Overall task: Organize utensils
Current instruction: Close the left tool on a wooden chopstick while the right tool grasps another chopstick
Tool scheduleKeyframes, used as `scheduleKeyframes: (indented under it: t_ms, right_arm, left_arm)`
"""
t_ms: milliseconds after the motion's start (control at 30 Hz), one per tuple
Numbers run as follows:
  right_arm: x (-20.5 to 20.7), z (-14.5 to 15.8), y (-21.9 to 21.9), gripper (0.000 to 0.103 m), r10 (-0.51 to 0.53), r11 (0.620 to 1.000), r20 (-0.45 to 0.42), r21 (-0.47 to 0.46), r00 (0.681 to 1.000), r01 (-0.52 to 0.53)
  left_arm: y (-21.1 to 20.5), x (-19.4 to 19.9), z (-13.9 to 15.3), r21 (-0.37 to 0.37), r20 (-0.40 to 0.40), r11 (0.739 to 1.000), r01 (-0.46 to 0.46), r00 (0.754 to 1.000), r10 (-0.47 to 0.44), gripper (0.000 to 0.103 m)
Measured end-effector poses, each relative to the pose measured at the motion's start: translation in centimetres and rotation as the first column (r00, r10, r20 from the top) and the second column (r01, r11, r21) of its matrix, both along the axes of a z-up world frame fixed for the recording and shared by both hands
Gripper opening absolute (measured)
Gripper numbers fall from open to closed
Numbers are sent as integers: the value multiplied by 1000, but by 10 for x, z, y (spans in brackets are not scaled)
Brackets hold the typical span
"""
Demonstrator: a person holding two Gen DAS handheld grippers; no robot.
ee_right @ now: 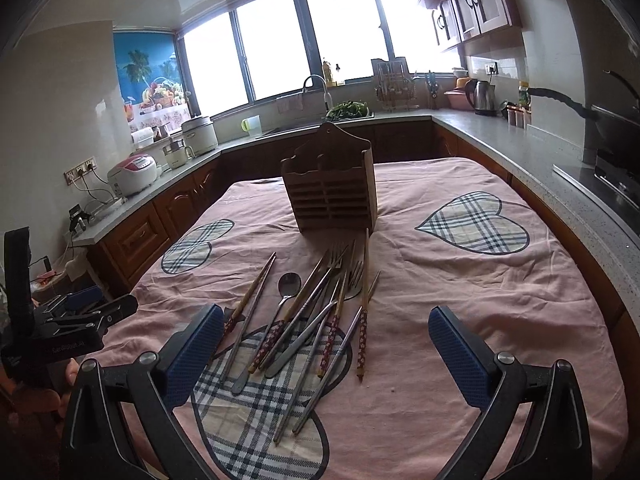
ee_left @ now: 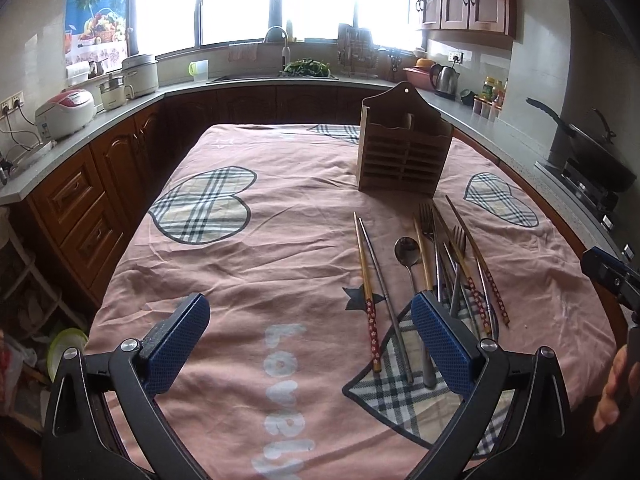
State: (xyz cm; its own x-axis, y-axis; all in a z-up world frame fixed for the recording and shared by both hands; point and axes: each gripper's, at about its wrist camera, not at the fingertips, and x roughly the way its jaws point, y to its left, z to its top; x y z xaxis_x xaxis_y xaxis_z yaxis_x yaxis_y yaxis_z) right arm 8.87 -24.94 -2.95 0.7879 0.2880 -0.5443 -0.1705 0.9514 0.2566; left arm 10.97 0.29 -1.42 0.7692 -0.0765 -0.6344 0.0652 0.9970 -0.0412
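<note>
— Looking through the left wrist camera, I see my left hand-held gripper (ee_left: 310,346) spread wide and empty above the pink cloth (ee_left: 248,280). What does the right one give you?

— My right hand-held gripper (ee_right: 326,350) is also wide apart, holding nothing. From here the whole pile of utensils (ee_right: 316,320) shows: chopsticks, forks, a knife and a spoon (ee_right: 289,286), crossed over each other on a plaid heart patch.

— On my side the right pad hides part of that pile; I see one pair of chopsticks (ee_left: 374,292) lying apart to its left.

— The wooden holder (ee_right: 330,192) stands upright behind the pile, near it. I can't see inside its compartments.

— Same here. The table (ee_left: 560,320) sits in a kitchen, with counters on three sides, a sink (ee_left: 276,76) under bright windows, and a kettle (ee_left: 444,78) at right.
</note>
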Motion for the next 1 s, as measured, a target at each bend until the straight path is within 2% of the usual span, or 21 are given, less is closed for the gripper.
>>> scheduleKeyframes:
  t_ms: [33,100,300,400,667,767,833,900,1000]
  right_arm:
    - [8,-2,-3,99,9,1000,-20,21,1000,-9]
    - [26,-8,-7,89,15,999,-67,48,998,-12]
    - [69,-21,-13,71,6,999,-150,45,989,0]
    - [86,-23,-14,66,5,999,-168,47,986,3]
    - [129,-29,-16,60,3,999,-207,41,978,5]
    - [142,-33,-15,53,8,999,-219,37,976,0]
    - [153,-38,-15,51,10,999,-231,40,973,-1]
    - [162,-42,-15,45,11,999,-245,42,970,-1]
    - [175,-47,-16,43,10,999,-258,41,966,1]
  left_arm:
    - [-1,8,-2,2,-13,1000,2,1000,-2,102]
    - [-4,23,-7,5,-39,1000,14,999,-14,100]
    - [-12,67,-21,9,-120,999,51,992,-50,94]
    - [-14,89,-28,12,-160,998,55,986,-52,93]
    - [-26,129,-41,-2,-229,996,88,970,-86,86]
    - [-34,140,-43,-32,-247,993,114,962,-118,74]
    - [-41,146,-44,-61,-257,988,141,954,-152,57]
    - [-48,153,-48,-76,-271,984,160,946,-175,51]
    - [-55,168,-56,-56,-288,985,164,942,-173,42]
